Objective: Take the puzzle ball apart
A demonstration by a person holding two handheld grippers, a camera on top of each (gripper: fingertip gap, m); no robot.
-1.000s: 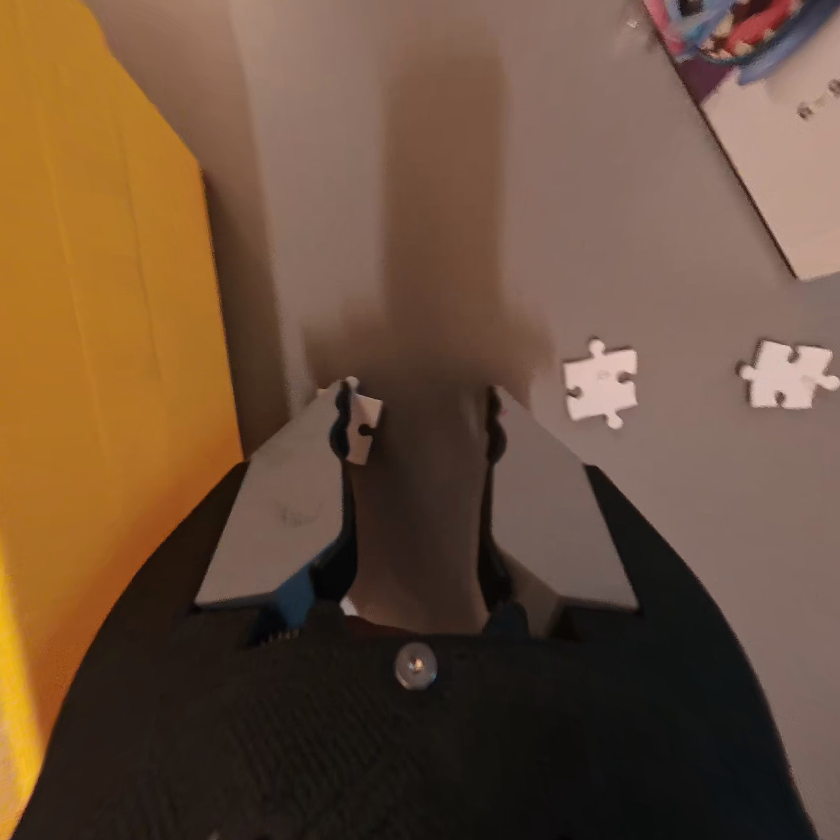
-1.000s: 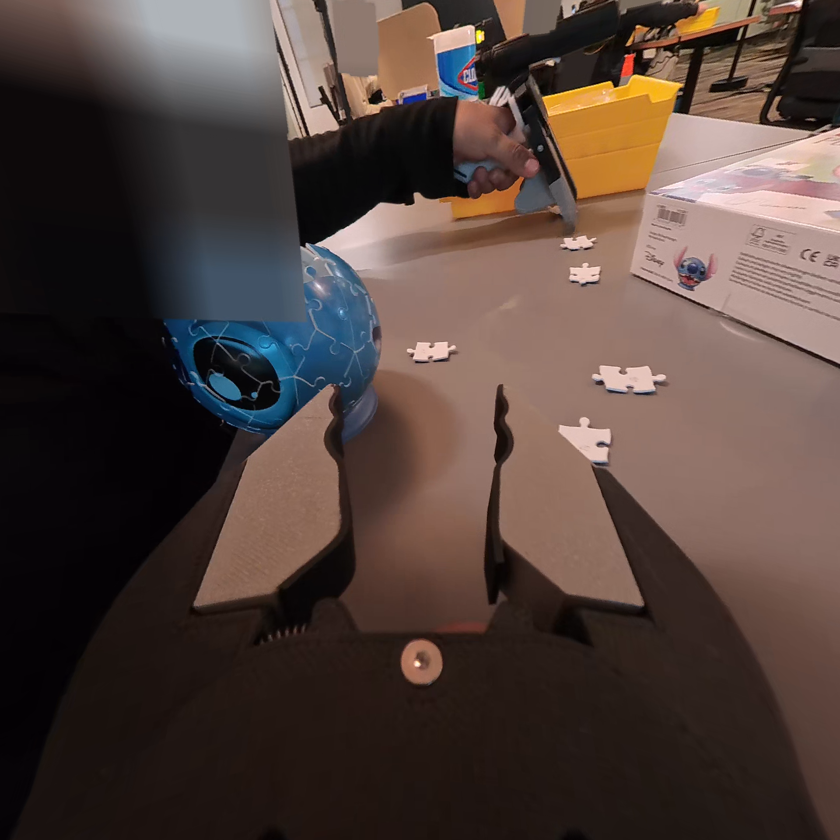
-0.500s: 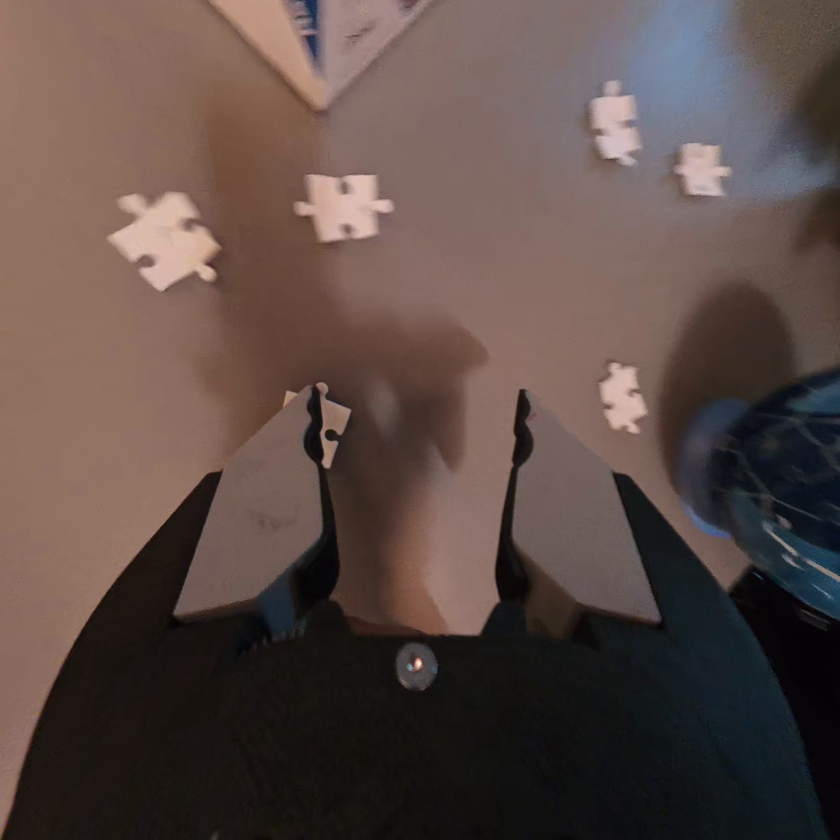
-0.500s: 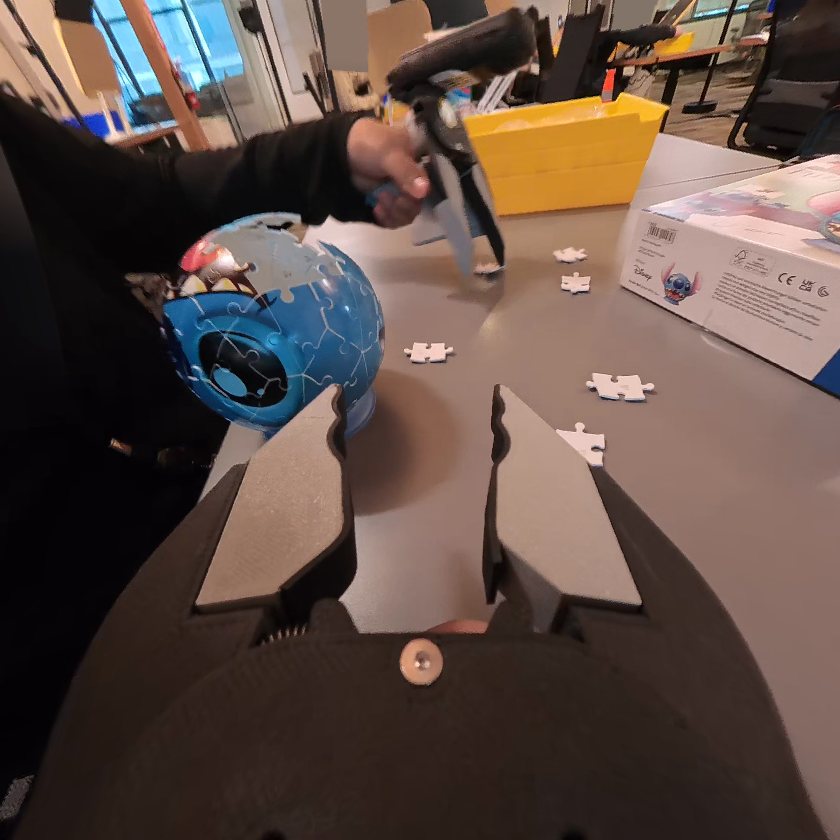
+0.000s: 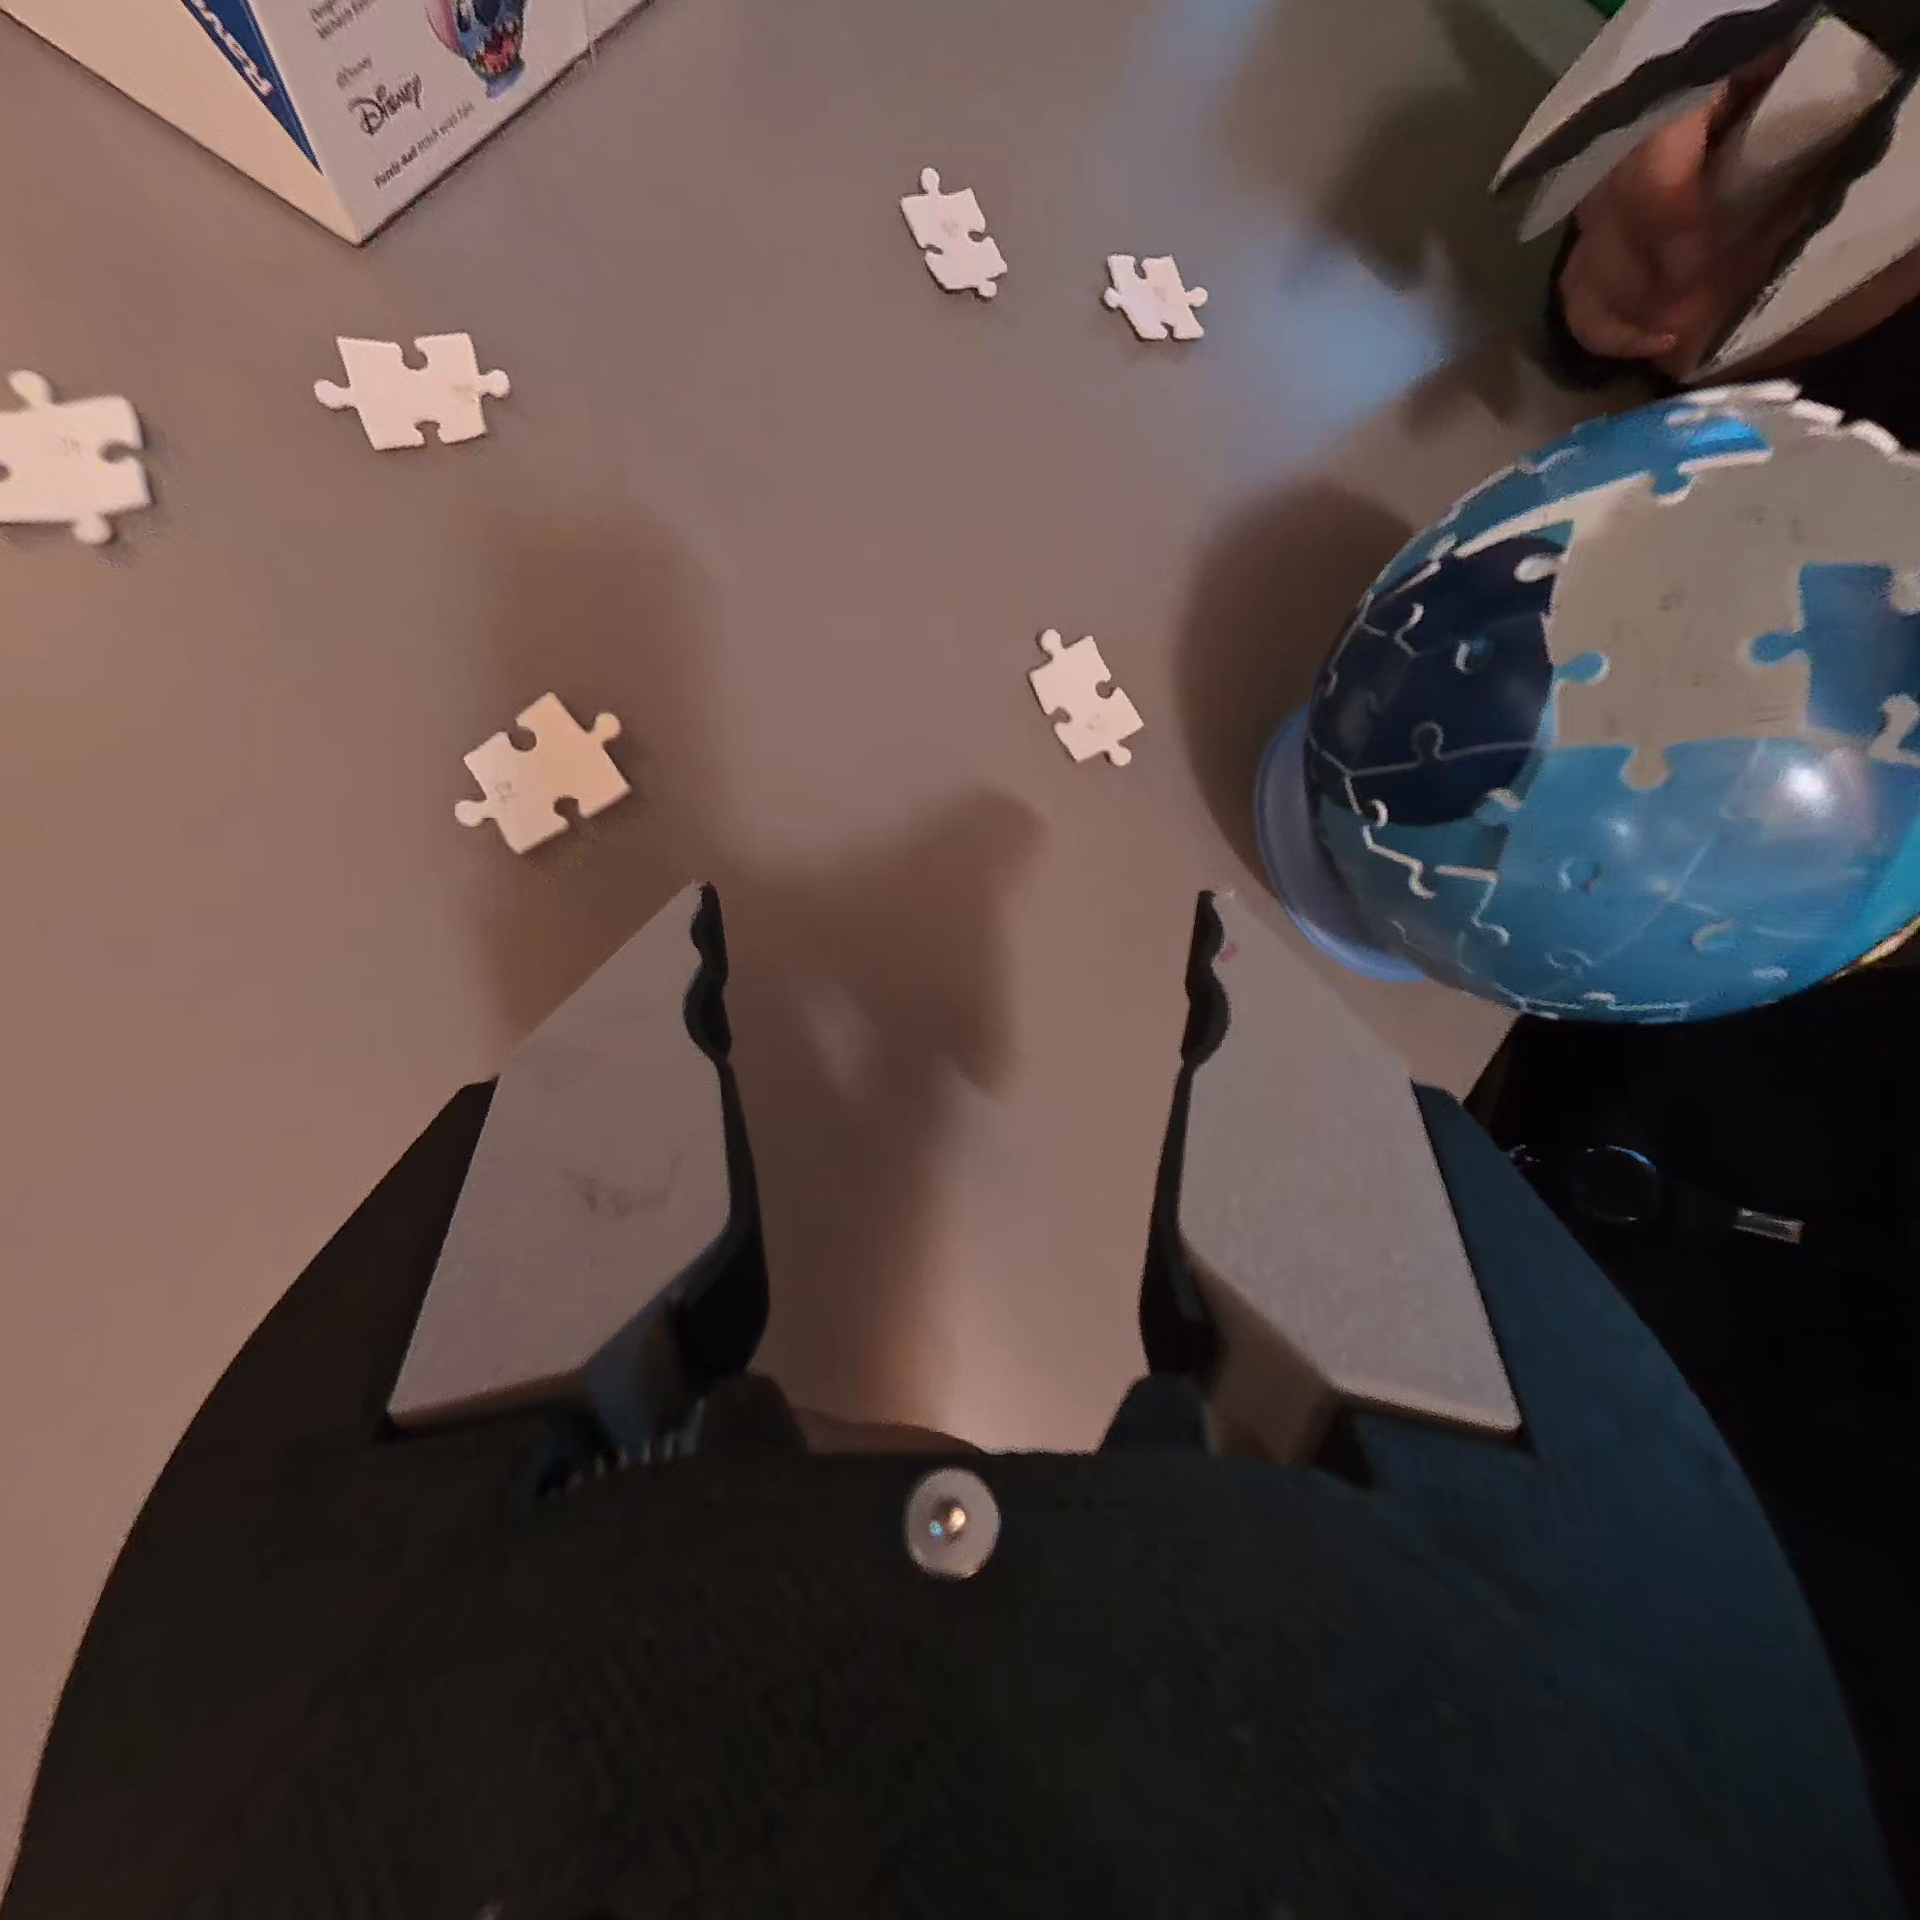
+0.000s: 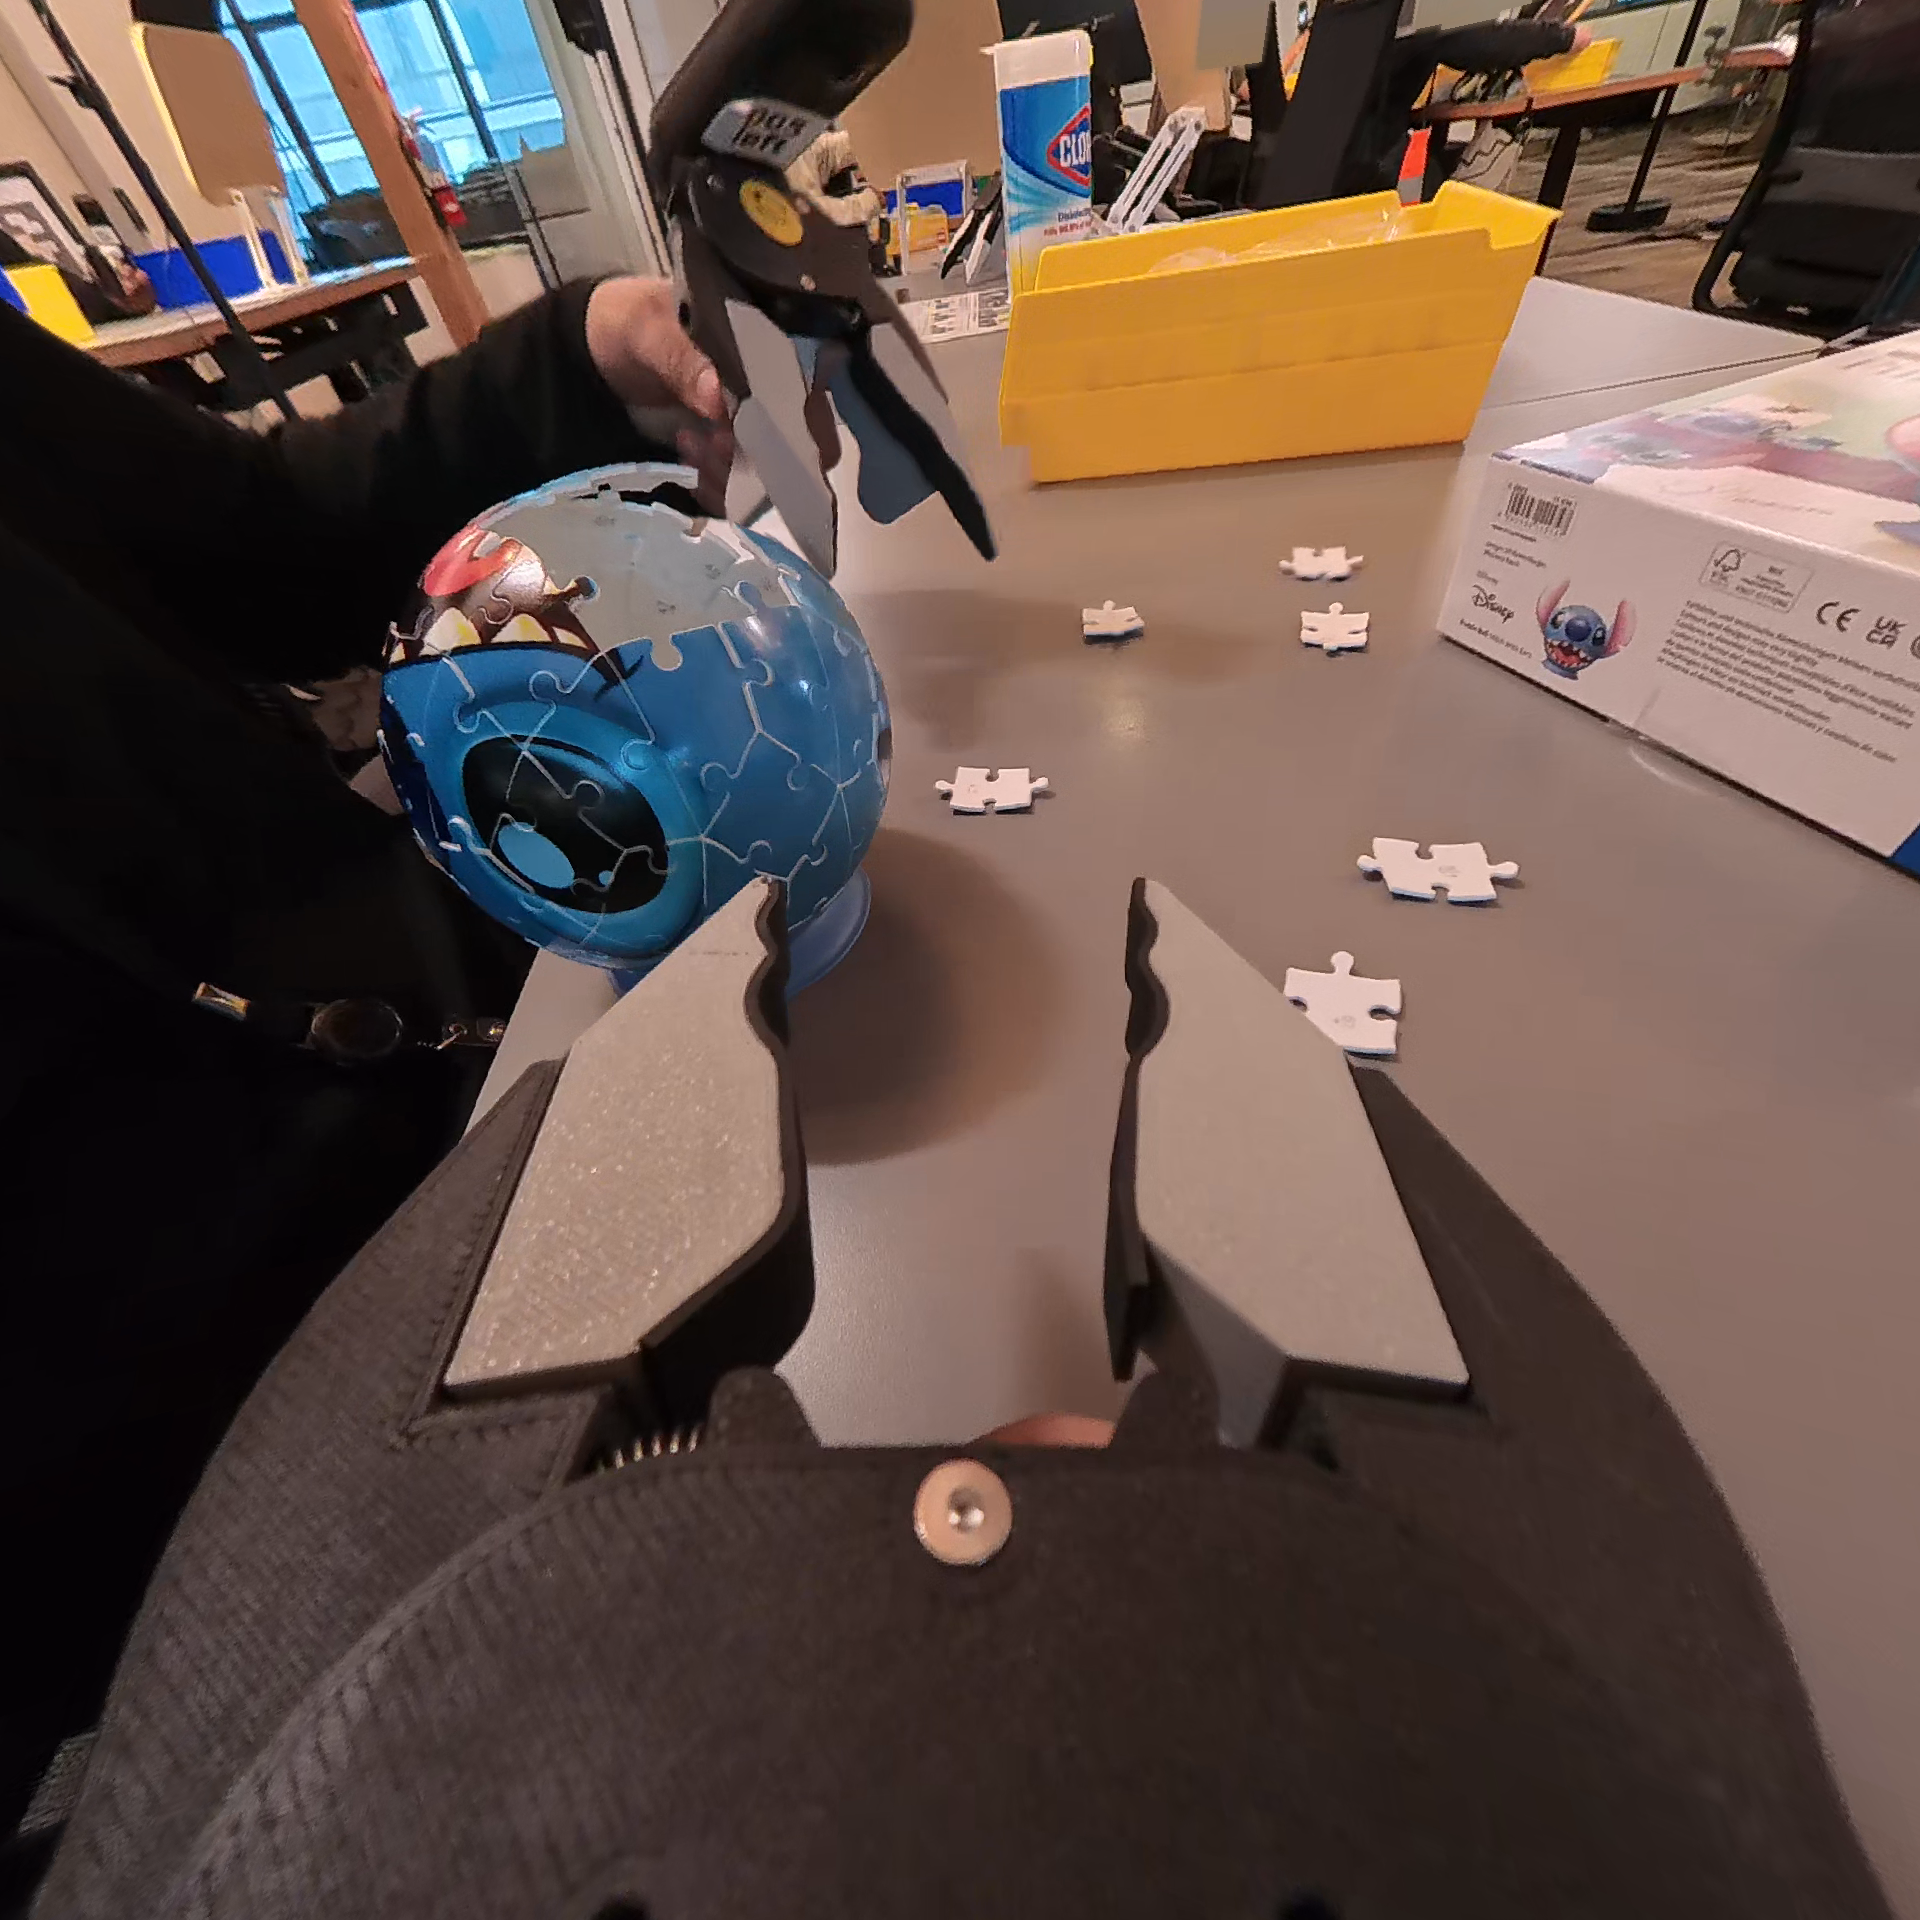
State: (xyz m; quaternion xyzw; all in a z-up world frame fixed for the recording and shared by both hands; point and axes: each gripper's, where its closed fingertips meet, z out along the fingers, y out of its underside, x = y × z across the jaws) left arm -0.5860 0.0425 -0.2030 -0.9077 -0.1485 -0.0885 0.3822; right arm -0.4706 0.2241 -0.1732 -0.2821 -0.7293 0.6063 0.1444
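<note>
The grey table (image 6: 1558, 1039) carries everything. Only the right wrist view shows the yellow bin (image 6: 1268, 343) at the far side and the whole side of the white puzzle box (image 6: 1704, 634); the left wrist view cuts that box (image 5: 343, 94) down to one corner. The puzzle ball (image 6: 634, 727) sits on its blue base near the table's near edge, its top already stripped of pieces; in the left wrist view the ball (image 5: 1621, 748) is cropped at the right border. The left gripper (image 6: 904, 540) hangs just above the ball, jaws apart and empty. The right gripper (image 6: 951, 894) is likewise spread wide, gripping nothing. Six loose pieces, such as one (image 5: 545, 771), lie white side up, so their print is hidden
</note>
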